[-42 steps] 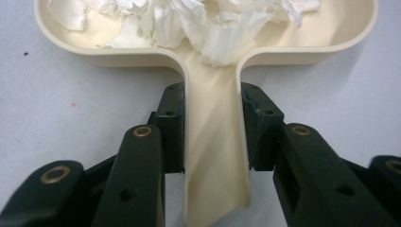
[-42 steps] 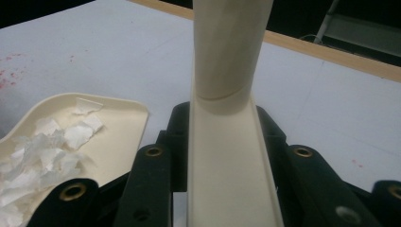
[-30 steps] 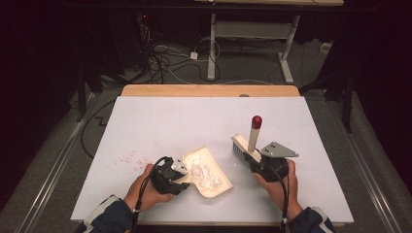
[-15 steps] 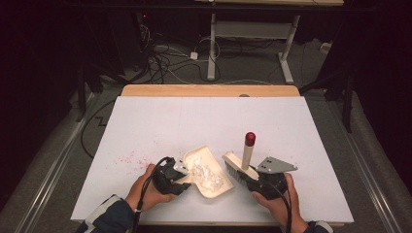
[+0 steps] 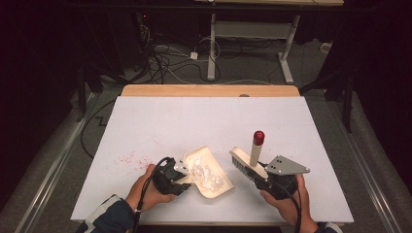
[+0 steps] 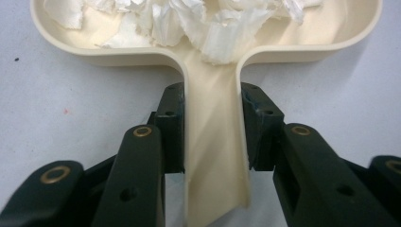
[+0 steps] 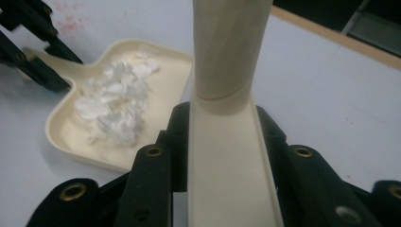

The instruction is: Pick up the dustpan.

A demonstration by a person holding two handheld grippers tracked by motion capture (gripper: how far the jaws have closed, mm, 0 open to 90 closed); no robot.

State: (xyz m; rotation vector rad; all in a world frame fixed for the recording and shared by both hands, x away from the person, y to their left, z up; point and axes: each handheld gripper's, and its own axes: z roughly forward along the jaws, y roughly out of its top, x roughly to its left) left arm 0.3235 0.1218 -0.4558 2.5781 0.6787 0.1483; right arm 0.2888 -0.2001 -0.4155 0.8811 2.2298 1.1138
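Down at the bottom of the high view, the person's two hands come in over the near edge of the bench [image 5: 145, 116]. The left gripper [image 5: 180, 174] pinches the narrow handle of a cream dustpan [image 5: 214, 170]; in the left gripper view its black pads [image 6: 172, 127] press flat on both sides of that handle, which runs up the middle of the frame. That grip seems meant to hold the pan steady and level so its load stays put: a heap of white paper shreds [image 5: 206, 174] lies inside the pan, below the centre of the high view.

Just right of the pan, the right gripper [image 5: 260, 178] is clamped on the flat cream back of a small brush [image 5: 248, 162], whose bristles face the pan's open lip and whose red-tipped handle stands up. The right gripper view shows the jaws tight against both long edges of the brush back, the pan lying in the upper left. Brush and pan are close but apart, which suggests the brush is poised beside the pan, ready for another stroke.

Farther out, faint red specks [image 5: 124, 158] mark the bench left of the pan; they lie behind the pan's handle side, so reaching them would likely mean turning the pan. Beyond the far wooden edge, cables [image 5: 170, 63] and a white frame leg [image 5: 212, 53] sit on the floor.
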